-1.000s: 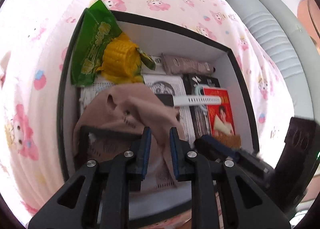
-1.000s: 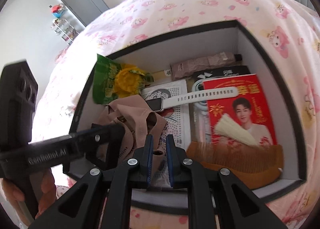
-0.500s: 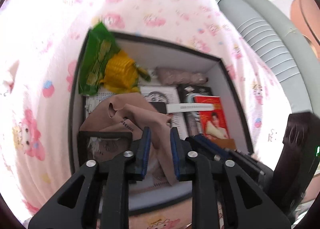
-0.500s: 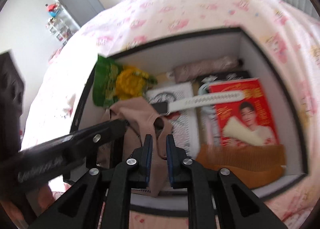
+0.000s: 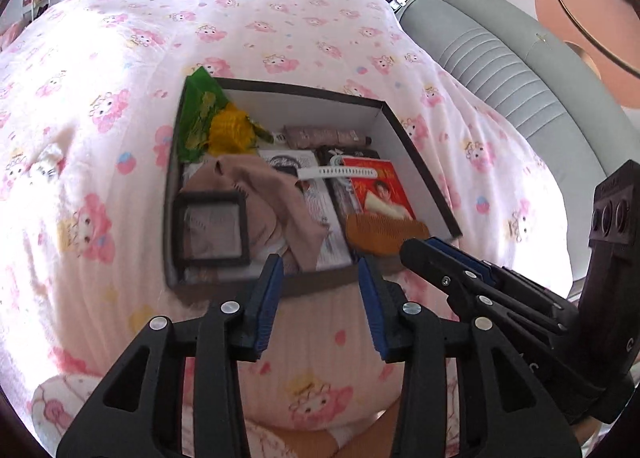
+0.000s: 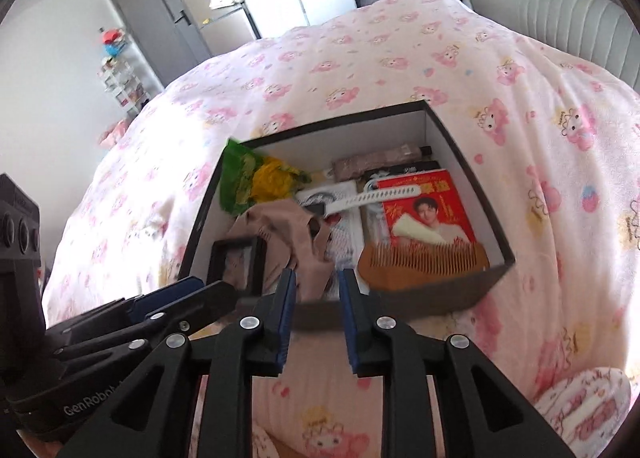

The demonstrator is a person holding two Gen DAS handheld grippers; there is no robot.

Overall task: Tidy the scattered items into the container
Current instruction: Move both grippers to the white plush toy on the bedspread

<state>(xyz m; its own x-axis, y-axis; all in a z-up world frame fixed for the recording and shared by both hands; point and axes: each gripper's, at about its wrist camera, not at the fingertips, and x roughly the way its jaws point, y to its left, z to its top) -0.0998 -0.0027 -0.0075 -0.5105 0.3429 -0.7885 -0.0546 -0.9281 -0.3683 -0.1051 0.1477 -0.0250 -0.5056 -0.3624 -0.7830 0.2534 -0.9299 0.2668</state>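
Fingers of both the left gripper [image 5: 320,290] and right gripper [image 6: 317,308], nearly together a second ago, now stand apart and empty outside the box [image 5: 416,162] near edge, the tan cloth [image 5: 272,194] dropped inside, so tidying looks finished.

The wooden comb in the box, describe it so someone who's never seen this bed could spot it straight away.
On the pink cartoon-print bedspread sits an open dark box with white inner walls. Look in its near corner on the headboard side, below the red booklet with a man's portrait. The wooden comb lies there flat, the only orange-brown thing with a row of fine teeth.
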